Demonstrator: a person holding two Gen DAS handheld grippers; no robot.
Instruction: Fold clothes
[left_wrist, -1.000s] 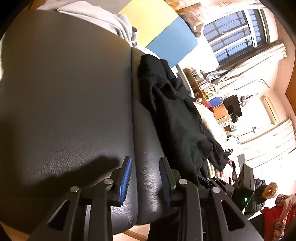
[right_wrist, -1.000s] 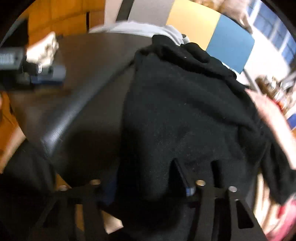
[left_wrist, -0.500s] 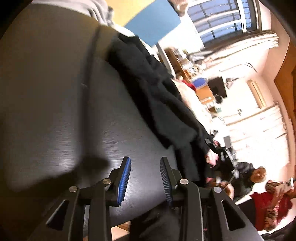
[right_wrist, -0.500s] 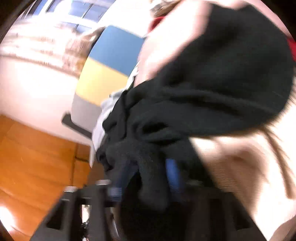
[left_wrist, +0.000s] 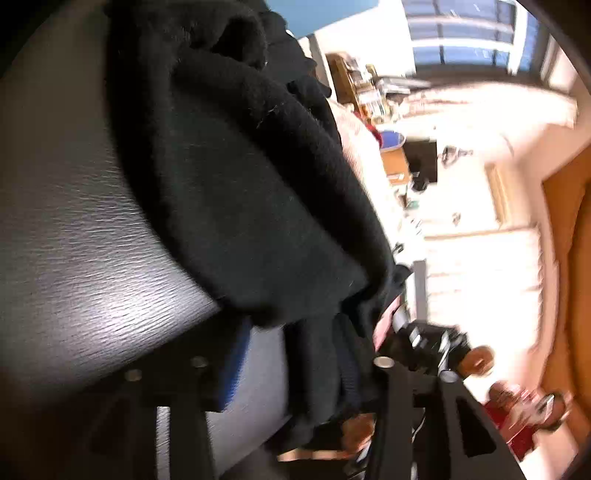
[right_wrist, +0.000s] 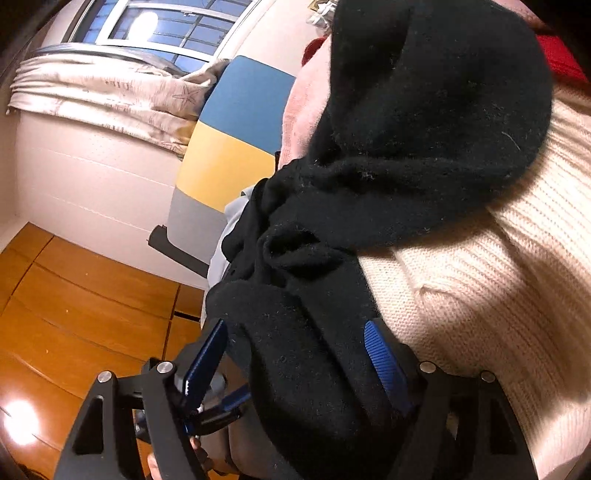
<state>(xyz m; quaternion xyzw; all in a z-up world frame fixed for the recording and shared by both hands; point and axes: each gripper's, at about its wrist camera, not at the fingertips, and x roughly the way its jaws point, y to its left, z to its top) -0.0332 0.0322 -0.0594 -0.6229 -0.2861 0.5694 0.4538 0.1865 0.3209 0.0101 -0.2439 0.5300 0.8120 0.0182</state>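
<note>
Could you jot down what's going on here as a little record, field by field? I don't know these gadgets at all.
Activity: folding clothes, not yet folded
Main item: black sweater, crumpled in a heap
Rests on: dark padded surface and a cream knitted garment
Left tool: jaws opening, black cloth between them
Right tool: jaws opening, a thick bunch of the sweater between them, blue pads apart
Behind: panel in blue, yellow and grey, window, orange wooden floor
Image quality: left view is blurred
</note>
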